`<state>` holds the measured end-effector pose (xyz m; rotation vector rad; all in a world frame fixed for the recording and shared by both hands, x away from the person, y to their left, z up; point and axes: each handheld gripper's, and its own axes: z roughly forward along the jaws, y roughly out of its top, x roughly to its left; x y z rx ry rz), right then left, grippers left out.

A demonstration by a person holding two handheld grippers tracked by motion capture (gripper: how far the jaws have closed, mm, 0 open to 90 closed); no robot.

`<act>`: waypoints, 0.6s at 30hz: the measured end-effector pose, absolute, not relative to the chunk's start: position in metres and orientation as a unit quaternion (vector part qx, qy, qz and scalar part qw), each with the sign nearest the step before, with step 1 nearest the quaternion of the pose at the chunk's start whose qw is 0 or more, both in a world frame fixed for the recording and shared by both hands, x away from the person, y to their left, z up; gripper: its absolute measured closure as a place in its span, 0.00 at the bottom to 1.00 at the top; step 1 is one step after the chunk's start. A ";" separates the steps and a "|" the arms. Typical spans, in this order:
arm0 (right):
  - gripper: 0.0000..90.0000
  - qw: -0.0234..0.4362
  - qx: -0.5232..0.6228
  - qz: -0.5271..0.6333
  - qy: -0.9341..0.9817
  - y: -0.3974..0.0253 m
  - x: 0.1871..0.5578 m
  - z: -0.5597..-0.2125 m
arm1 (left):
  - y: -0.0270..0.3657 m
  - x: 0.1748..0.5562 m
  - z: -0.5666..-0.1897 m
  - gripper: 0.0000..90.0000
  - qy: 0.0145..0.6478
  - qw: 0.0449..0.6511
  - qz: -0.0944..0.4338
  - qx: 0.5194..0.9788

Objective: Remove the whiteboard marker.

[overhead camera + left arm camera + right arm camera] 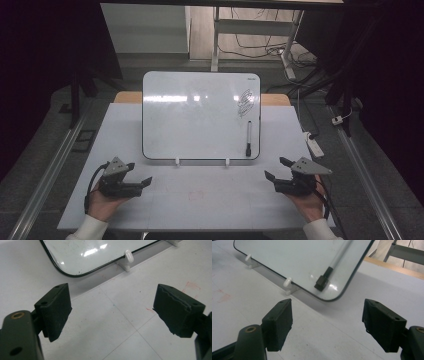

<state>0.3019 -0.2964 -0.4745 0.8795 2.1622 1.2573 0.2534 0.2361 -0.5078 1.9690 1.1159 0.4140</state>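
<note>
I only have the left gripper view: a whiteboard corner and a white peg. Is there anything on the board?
Observer: Yes, a marker lies on the whiteboard near its right edge, dark cap toward you.
Operator: Any writing?
Observer: A black scribble sits just above the marker, upper right of the board.
Operator: Where is the right gripper?
Observer: The right gripper is open, low over the table, in front of the board's right corner, nearer the marker than the left gripper.
</note>
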 end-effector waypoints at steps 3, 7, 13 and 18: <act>0.28 0.245 0.328 0.462 0.787 -0.290 0.303 -0.468 | 0.236 0.255 -0.508 0.18 0.442 0.407 0.164 0.782; 0.30 0.244 0.340 0.459 0.784 -0.287 0.306 -0.465 | 0.235 0.255 -0.508 0.18 0.437 0.408 0.162 0.785; 0.32 0.242 0.352 0.458 0.780 -0.278 0.314 -0.456 | 0.231 0.259 -0.506 0.19 0.436 0.405 0.166 0.786; 0.33 0.241 0.358 0.451 0.782 -0.259 0.329 -0.445 | 0.229 0.260 -0.506 0.19 0.433 0.404 0.165 0.789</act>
